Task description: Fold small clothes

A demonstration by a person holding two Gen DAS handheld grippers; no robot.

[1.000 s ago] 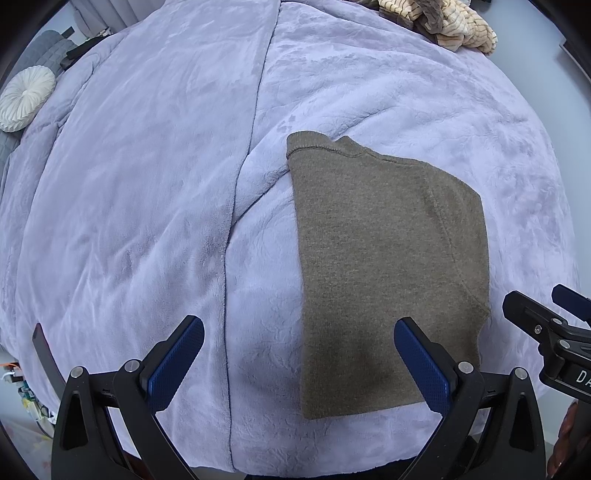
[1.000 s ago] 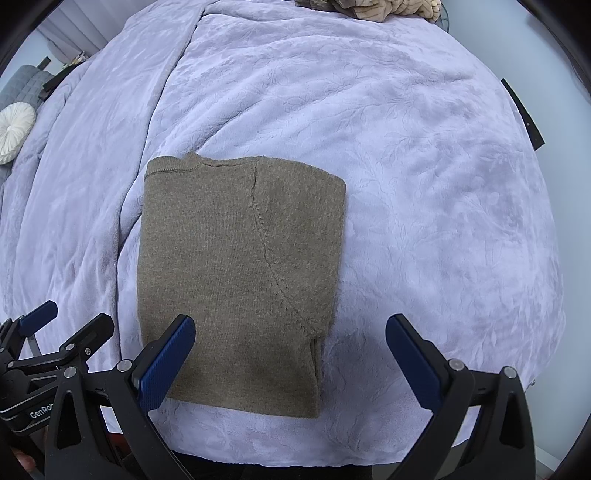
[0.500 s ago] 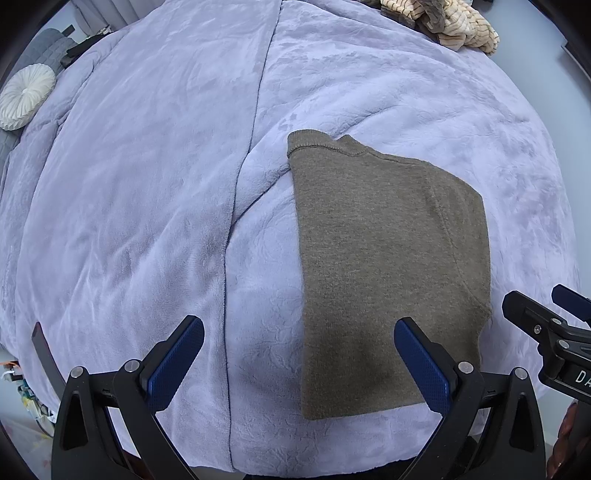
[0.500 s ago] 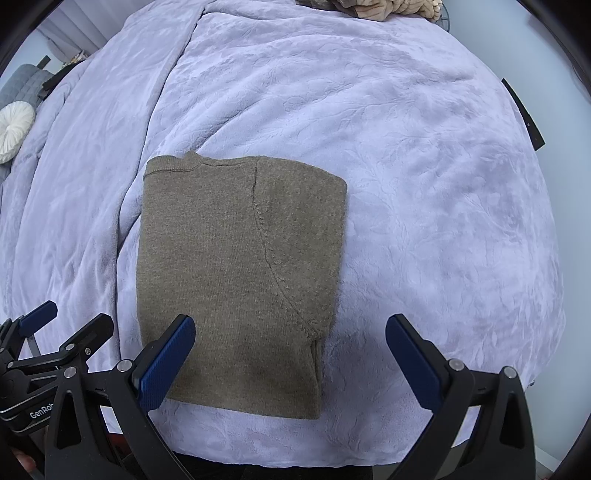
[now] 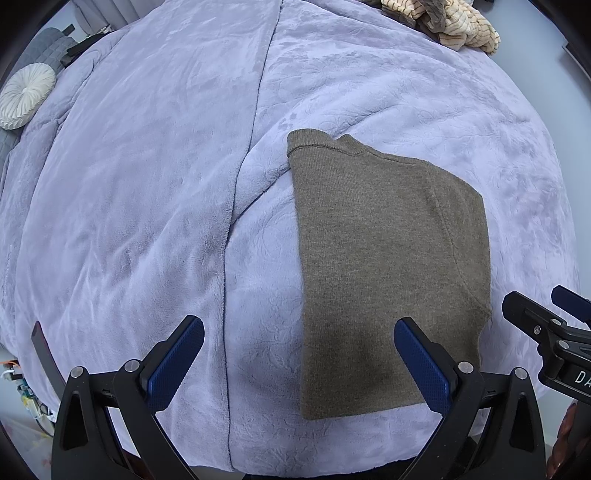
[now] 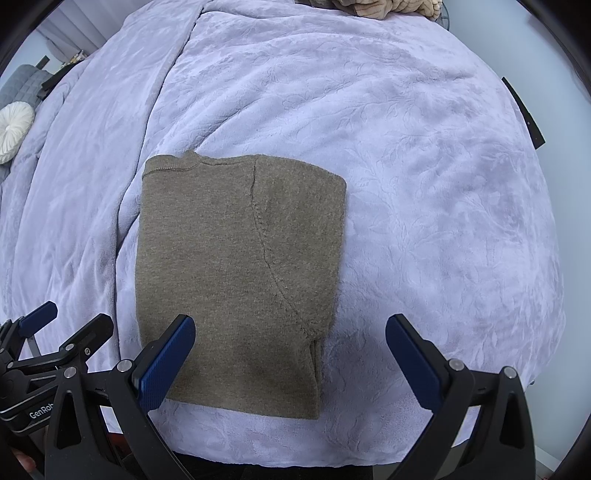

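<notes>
An olive-brown knit garment (image 5: 384, 258) lies folded into a neat rectangle on a lavender plush blanket (image 5: 147, 184); it also shows in the right wrist view (image 6: 236, 273). My left gripper (image 5: 299, 362) is open and empty, hovering just short of the garment's near edge, its right finger over the near right corner. My right gripper (image 6: 291, 358) is open and empty, its left finger over the garment's near left corner. Each gripper shows at the edge of the other's view.
A pile of cream and tan knit clothes (image 5: 450, 18) lies at the far edge of the bed. A round white pleated cushion (image 5: 26, 96) sits at the far left. A blanket seam (image 5: 236, 206) runs front to back, left of the garment.
</notes>
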